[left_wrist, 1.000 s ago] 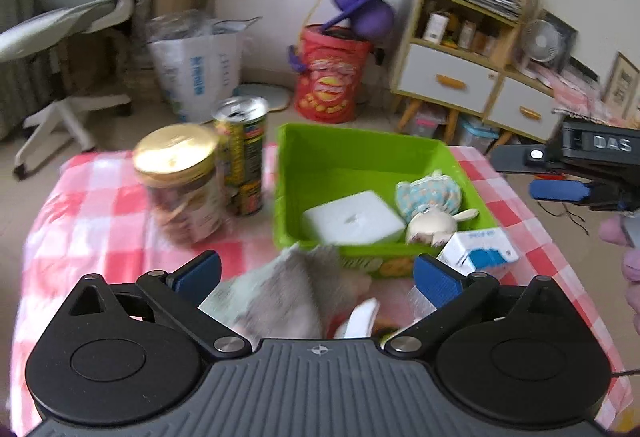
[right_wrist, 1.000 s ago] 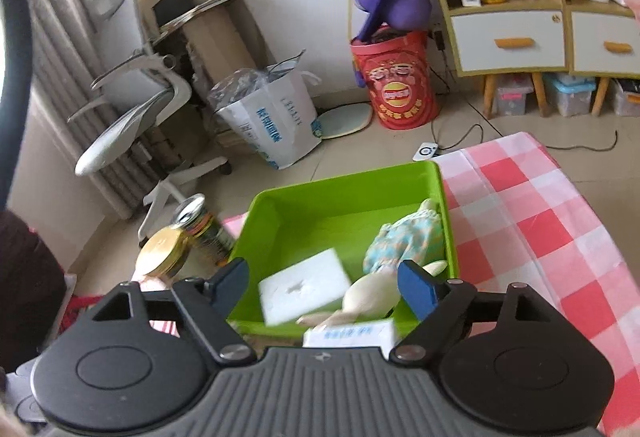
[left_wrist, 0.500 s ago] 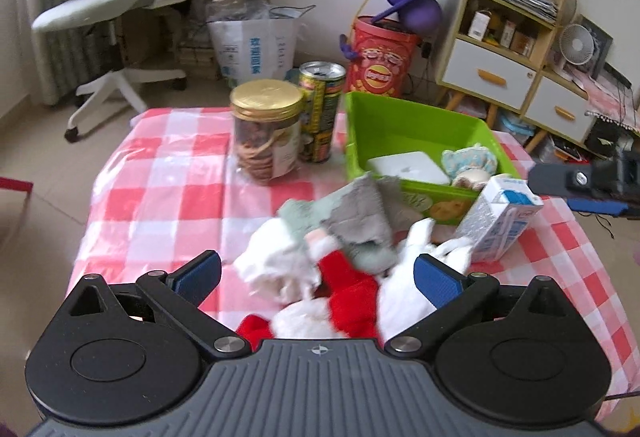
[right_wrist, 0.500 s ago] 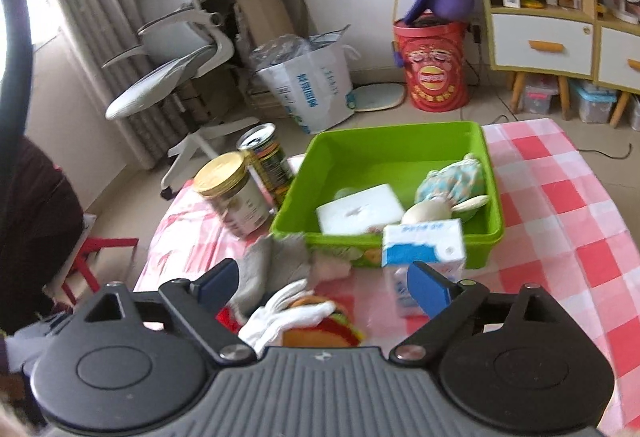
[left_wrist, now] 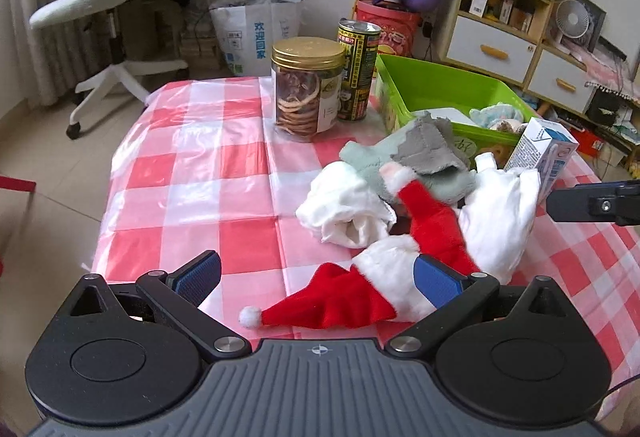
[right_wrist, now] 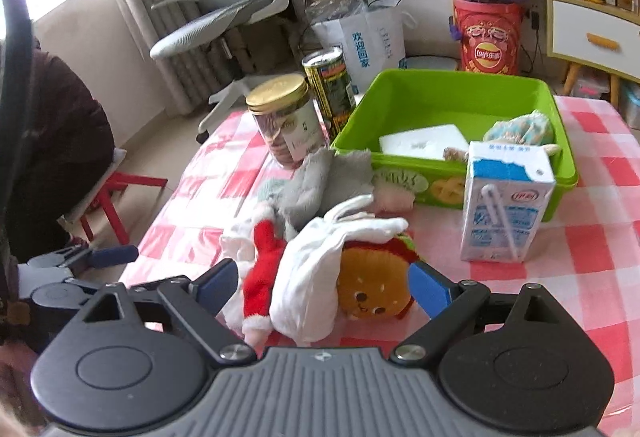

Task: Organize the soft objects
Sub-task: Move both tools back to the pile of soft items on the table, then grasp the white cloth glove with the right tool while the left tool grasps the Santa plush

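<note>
Red-and-white checks cover the tabletop (left_wrist: 192,173) in the left wrist view, where the left gripper (left_wrist: 318,279) hangs with its jaws wide apart and empty just short of a heap of soft things: a Santa hat (left_wrist: 332,301), a white cloth (left_wrist: 344,205) and a grey cloth (left_wrist: 424,153). Behind the heap stand a green bin (left_wrist: 440,89), a gold-lidded jar (left_wrist: 306,89), a tall can (left_wrist: 357,69) and a milk carton (left_wrist: 544,153); the right gripper's arm juts in at the right edge.

From the right wrist view, the right gripper (right_wrist: 324,287) is likewise spread and clamped on nothing, its jaws framing a white drawstring bag (right_wrist: 316,277) draped over an orange plush toy (right_wrist: 372,289). The bin already holds a white block (right_wrist: 424,141) and a pale blue plush (right_wrist: 520,127); the carton stands on the tabletop just in front of it.

By all appearances the step in hand is the approach to the pile, with no item yet taken. Next, one gripper likely must drop onto a single soft piece, close on it cleanly and carry it to the bin, without dragging its neighbours or knocking the carton.
</note>
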Demonstrator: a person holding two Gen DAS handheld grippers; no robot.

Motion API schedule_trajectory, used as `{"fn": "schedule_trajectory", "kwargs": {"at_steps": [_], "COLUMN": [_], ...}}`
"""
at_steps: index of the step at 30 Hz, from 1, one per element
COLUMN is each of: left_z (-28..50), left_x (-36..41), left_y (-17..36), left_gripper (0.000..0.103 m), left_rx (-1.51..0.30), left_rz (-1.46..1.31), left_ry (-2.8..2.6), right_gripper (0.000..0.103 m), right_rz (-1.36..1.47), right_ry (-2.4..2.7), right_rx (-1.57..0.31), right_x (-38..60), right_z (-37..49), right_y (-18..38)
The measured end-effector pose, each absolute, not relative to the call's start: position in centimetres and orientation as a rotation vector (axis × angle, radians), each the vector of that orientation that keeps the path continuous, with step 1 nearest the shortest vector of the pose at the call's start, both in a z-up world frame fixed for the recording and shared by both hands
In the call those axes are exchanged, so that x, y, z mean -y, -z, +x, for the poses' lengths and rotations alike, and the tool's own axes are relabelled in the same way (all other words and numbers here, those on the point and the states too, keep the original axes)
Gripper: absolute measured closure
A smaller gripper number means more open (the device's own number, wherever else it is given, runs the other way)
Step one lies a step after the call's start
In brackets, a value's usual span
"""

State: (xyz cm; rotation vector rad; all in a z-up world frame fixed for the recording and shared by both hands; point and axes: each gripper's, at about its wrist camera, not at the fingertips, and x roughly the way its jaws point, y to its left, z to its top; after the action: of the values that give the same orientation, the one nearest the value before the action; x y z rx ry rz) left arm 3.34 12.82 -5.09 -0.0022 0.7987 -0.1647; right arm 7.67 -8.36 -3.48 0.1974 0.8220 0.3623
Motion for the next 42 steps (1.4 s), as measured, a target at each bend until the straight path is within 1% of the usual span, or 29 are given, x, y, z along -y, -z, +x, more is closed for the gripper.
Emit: {"fn": "schedule_trajectory", "kwargs": {"at_steps": [7,9,12,13,15,16,18,20,24,27,29,35,38,42], "left_z": [2.9,2.6,2.4,2.4,2.4,2.6,2.9,3.2,3.4,3.6,3.7,3.8,3.8,3.8], "left_x": [-12.2,-11.6,-10.7,-10.4,-9.8,-9.6,-9.3,-9.0,-8.7,-8.6,-8.7,-8.7,-8.6,-8.5], "left_y": [6.1,6.3,6.5,6.6,6.8,7.0,7.5,7.9,8.3,8.4,8.3,8.3,8.3,8.3], "left_gripper": [0.005,0.007,0.010,0.011,0.015,0.018,0.021,0.027,0.031,0.032,0.036,0.037,0.037,0.037], "left_rx": [-0.781,-0.772,-0.762,-0.758,-0.757,-0.764,-0.778,-0.794,-0.812,-0.822,-0.835,-0.840,-0.839,-0.838], "left_rz": [0.040,0.051,0.070,0.076,0.089,0.092,0.089,0.087,0.095,0.102,0.091,0.086,0.088,0.091], "left_ry": [0.282,0.351,0.414,0.433,0.457,0.464,0.469,0.470,0.471,0.467,0.461,0.454,0.449,0.445], "right_gripper": [0.033,0.038,0.050,0.056,0.062,0.066,0.069,0.072,0.079,0.086,0.092,0.101,0.103,0.103], "right_rz": [0.290,0.323,0.364,0.382,0.416,0.429,0.447,0.467,0.488,0.492,0.493,0.493,0.492,0.490], "right_ry": [-0.369,-0.374,-0.376,-0.376,-0.368,-0.362,-0.355,-0.351,-0.339,-0.331,-0.327,-0.324,-0.320,-0.319], "right_rx": [-0.895,-0.911,-0.938,-0.948,-0.971,-0.980,-0.992,-0.999,-1.006,-1.007,-1.006,-1.009,-1.009,-1.010], "right_x": [8.3,8.1,7.7,7.7,7.5,7.5,7.3,7.2,7.1,7.3,7.4,7.6,7.7,7.9], "right_z": [8.5,8.7,9.1,9.3,9.7,9.8,10.2,10.4,10.6,10.6,10.7,10.5,10.5,10.5], "right_y": [4.9,5.1,5.7,5.9,6.5,6.8,7.2,7.6,7.8,7.8,7.8,7.6,7.4,7.2]}}
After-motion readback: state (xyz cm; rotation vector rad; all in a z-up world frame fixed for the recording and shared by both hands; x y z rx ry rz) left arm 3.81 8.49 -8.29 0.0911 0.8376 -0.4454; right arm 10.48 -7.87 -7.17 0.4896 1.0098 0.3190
